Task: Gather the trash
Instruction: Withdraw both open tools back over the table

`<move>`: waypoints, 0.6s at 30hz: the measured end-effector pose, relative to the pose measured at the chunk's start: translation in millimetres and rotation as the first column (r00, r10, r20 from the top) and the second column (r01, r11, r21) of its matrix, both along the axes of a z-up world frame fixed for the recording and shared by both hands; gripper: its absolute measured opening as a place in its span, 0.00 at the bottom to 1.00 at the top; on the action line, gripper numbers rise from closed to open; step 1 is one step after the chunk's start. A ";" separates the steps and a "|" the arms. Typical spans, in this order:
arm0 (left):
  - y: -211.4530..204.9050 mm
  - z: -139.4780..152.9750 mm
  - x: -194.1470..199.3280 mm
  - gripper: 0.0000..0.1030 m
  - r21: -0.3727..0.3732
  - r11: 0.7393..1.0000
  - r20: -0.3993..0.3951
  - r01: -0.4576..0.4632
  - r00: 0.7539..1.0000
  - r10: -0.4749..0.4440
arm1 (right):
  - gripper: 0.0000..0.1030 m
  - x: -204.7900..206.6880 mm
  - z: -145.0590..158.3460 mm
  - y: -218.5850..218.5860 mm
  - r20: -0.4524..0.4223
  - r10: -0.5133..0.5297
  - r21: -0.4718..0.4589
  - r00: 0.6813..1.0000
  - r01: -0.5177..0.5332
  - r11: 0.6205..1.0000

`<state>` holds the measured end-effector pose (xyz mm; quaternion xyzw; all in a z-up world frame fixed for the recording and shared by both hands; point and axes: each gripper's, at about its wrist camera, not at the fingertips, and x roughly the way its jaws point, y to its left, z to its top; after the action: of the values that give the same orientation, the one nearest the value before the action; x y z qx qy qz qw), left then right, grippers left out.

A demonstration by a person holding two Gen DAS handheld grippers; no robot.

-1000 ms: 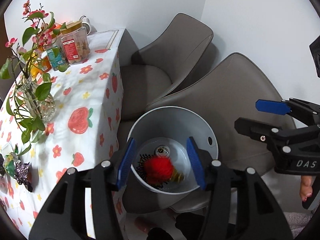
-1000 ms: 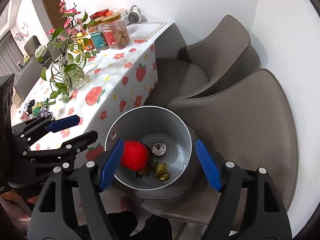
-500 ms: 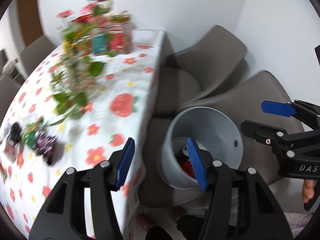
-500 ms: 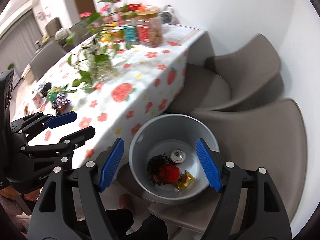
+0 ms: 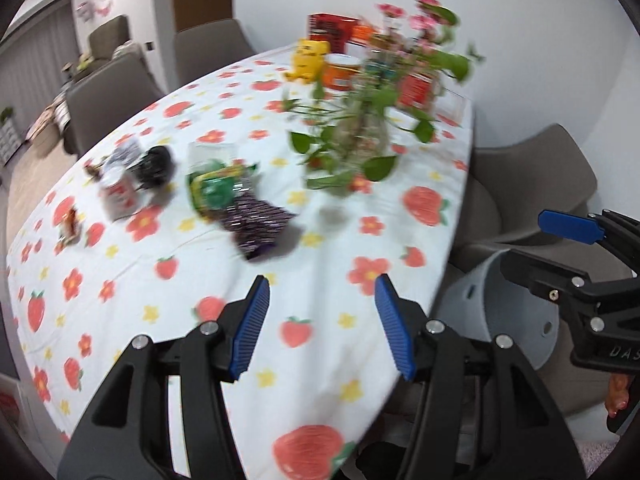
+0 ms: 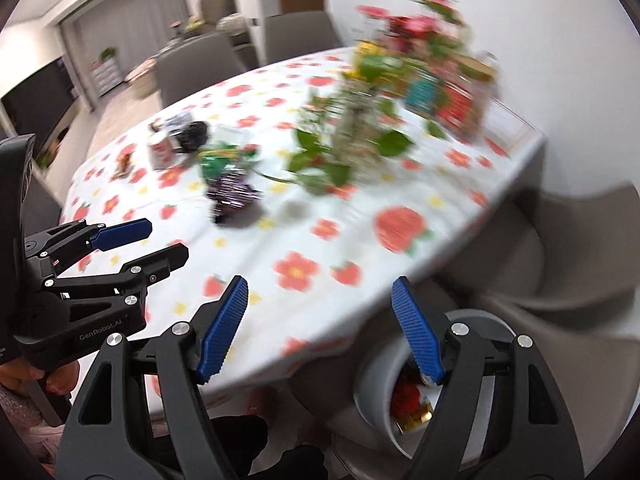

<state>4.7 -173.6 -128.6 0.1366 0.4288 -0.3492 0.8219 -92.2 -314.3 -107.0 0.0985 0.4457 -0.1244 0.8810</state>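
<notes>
Both my grippers hang over the near edge of the desk, which is covered by a cloth printed with strawberries and flowers. My left gripper has its blue pads apart with nothing between them, only cloth below. My right gripper stands wider still, also empty.

From the left wrist view the trash lies at about 10 to 11 o'clock from the gripper: a dark purple wrapper nearest, a green packet touching it just behind, then a black crumpled piece beside a small white and red carton, and a small brown scrap farthest left. All of it is blurred, so I cannot read labels.

A glass vase with green leaves and pink flowers stands at 12 o'clock, with jars and boxes behind it.

The grey bin sits on a chair seat below the desk edge, at 5 o'clock in the right wrist view; red and gold trash shows inside it.
</notes>
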 end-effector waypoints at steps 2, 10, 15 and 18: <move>17.9 -0.4 14.1 0.54 -0.003 0.999 -0.004 -0.043 0.999 0.043 | 0.70 22.8 1.1 15.9 0.002 0.047 -0.008 0.999 -0.047 0.999; 64.3 -5.9 61.7 0.54 0.006 0.993 -0.007 -0.120 0.993 0.120 | 0.70 95.6 -2.8 61.3 0.002 0.135 -0.028 0.991 -0.135 0.990; 72.4 -12.3 87.3 0.54 0.013 0.989 -0.016 -0.149 0.989 0.150 | 0.70 128.7 -9.8 73.1 -0.002 0.168 -0.047 0.986 -0.168 0.985; 71.8 -18.6 100.7 0.54 0.011 0.985 -0.027 -0.172 0.985 0.172 | 0.69 149.6 -19.1 72.2 -0.012 0.191 -0.051 0.982 -0.191 0.980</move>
<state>105.4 -101.8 -147.1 0.0976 0.4519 -0.2769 0.8423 57.4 -242.2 -126.1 0.0321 0.4526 -0.0512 0.8897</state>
